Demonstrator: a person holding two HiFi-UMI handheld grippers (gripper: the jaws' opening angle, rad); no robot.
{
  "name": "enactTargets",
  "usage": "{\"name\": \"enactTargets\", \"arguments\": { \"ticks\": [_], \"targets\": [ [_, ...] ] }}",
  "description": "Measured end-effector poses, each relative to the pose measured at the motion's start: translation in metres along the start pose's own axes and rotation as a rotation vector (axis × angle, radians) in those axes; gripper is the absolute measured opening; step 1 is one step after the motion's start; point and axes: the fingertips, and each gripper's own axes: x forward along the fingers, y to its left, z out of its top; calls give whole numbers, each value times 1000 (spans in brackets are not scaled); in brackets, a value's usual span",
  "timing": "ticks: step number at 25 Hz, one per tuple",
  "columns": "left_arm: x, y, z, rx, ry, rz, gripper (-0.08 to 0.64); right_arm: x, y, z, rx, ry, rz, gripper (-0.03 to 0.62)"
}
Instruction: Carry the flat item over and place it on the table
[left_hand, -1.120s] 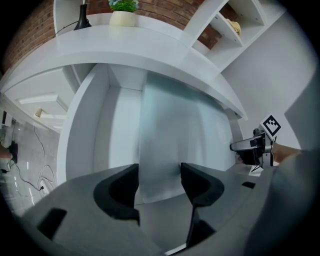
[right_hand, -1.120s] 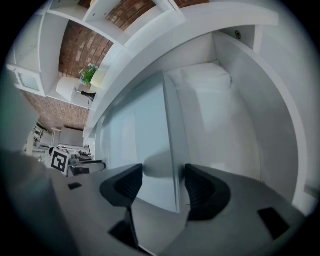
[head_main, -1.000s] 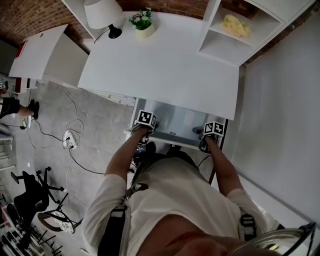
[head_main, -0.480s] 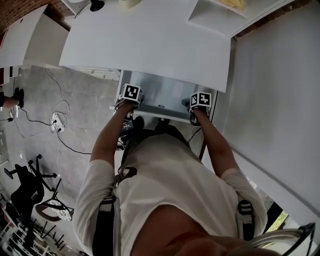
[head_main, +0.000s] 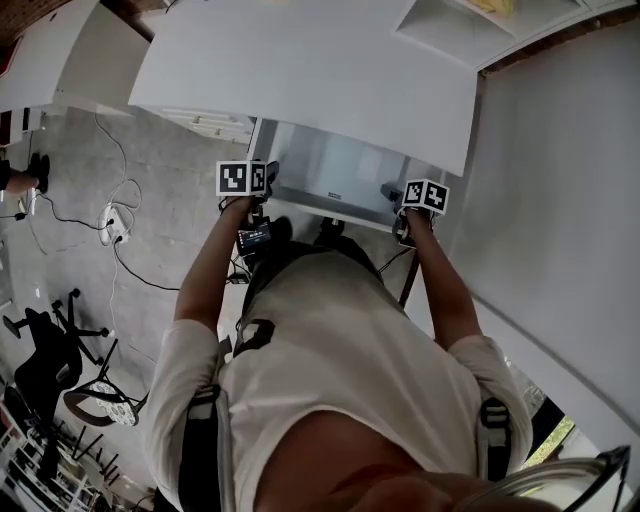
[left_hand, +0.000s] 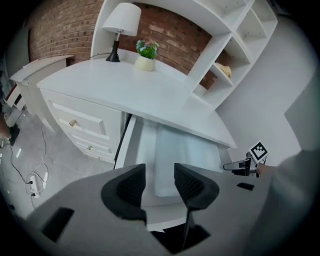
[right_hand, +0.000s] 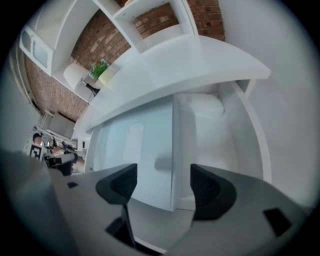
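Here we are at the white desk top (head_main: 300, 70), and the shallow white drawer (head_main: 262, 150) beneath it stands pulled open in front of the person. The flat item, a pale blue-white rectangular sheet (right_hand: 132, 145), lies flat on the drawer floor, partly tucked under the desk's front edge. It is not on the table yet!

The left gripper (left_hand: 159, 175) hangs above the drawer's near left corner, angled downward. Its dark jaws have just been closing and now sit at a middling gap. Nothing is between them, only the sheet (left_hand: 185, 155) and the drawer floor seen far beyond. In the head view this gripper (head_main: 268, 175) shows at the drawer's left side, its marker cube turned outward.

Over on the other side, the right gripper (right_hand: 163, 182) is poised over the drawer's near right part. Its jaws have just eased in a touch but stand wide apart, gripping nothing. The sheet's right edge runs through the gap, below them, and the pads do not press on it. From above, this gripper (head_main: 398, 195) sits just at the drawer's front right.

Up on the desk, well clear of both tools, stand a white-shaded table lamp (left_hand: 122, 20) and a small green plant in a pale pot (left_hand: 146, 54), backed by a red brick wall (left_hand: 170, 35).
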Motion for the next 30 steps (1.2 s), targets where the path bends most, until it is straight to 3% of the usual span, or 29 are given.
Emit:
{"name": "enactTargets", "arguments": {
  "ticks": [3,4,7,9,11,16,20,23,27,30],
  "targets": [
    [-32,-3,2,-34,-85,-65,71,-26,10,10,69,-117,71,289],
    [-43,-4,3,-48,-115,-81,35,-37,16,14,88,-157,102,239],
    [-80,-11,9,-114,-206,-161,21,-70,54,18,111,-242,219,21],
    [-108,-25,15,-166,-269,-261,20,-89,91,12,74,-264,300,12],
    [-130,-41,22,-151,-320,-333,20,-100,130,8,25,-274,383,11],
    [-160,-60,34,61,-350,-336,20,-136,245,1,-38,-295,650,11],
    [-171,-59,35,147,-354,-314,20,-161,318,-15,-101,-285,807,10],
    [-178,-53,29,173,-352,-305,20,-172,347,-25,-192,-304,848,9],
    [-193,-52,12,196,-344,-336,20,-181,370,-51,-382,-339,797,11],
    [-200,-58,-6,220,-330,-391,20,-186,385,-66,-382,-350,824,11]
  ]
}}
